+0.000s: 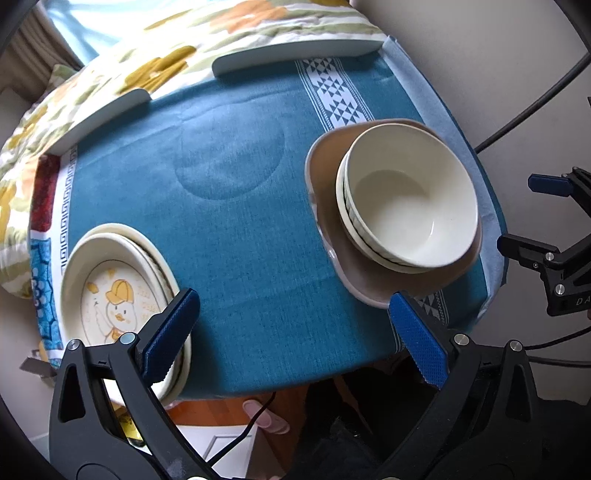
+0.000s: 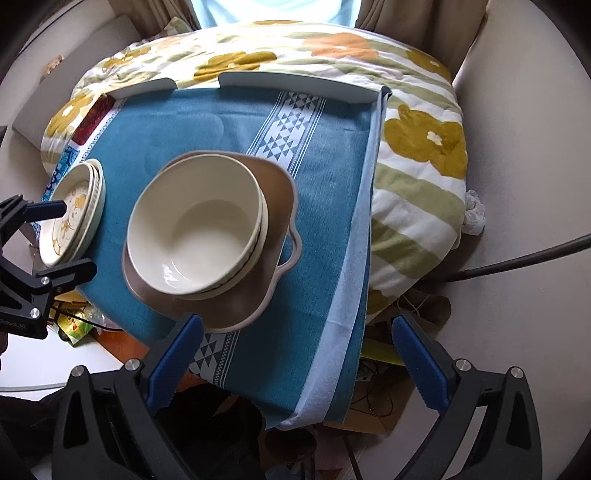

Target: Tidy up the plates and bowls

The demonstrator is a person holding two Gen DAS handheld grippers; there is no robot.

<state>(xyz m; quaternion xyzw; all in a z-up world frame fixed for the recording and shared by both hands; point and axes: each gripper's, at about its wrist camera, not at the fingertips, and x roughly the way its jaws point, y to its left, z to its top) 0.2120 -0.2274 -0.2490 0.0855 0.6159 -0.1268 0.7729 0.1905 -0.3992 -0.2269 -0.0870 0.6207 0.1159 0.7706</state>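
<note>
cream bowls [image 1: 410,206] sit nested on a brown dish [image 1: 325,225], duck plates [image 1: 110,291] stacked nearby. left gripper [image 1: 291,332] and right gripper [image 2: 295,350] hang spread, empty; sorting looks nearly finished.

Cream bowls [image 1: 410,206], brown plate [image 1: 332,221], teal cloth [image 1: 236,236], blue-padded tongs [image 1: 291,332]

free: teal cloth [image 1: 240,206] centre | blocked: plate stack [image 1: 110,280] left, stacked bowls [image 1: 410,206] right

a home bedroom, judging by the flowered quilt [image 2: 417,155], curtains [image 2: 417,22] at the window, and low table under a teal cloth [image 1: 240,229].
</note>
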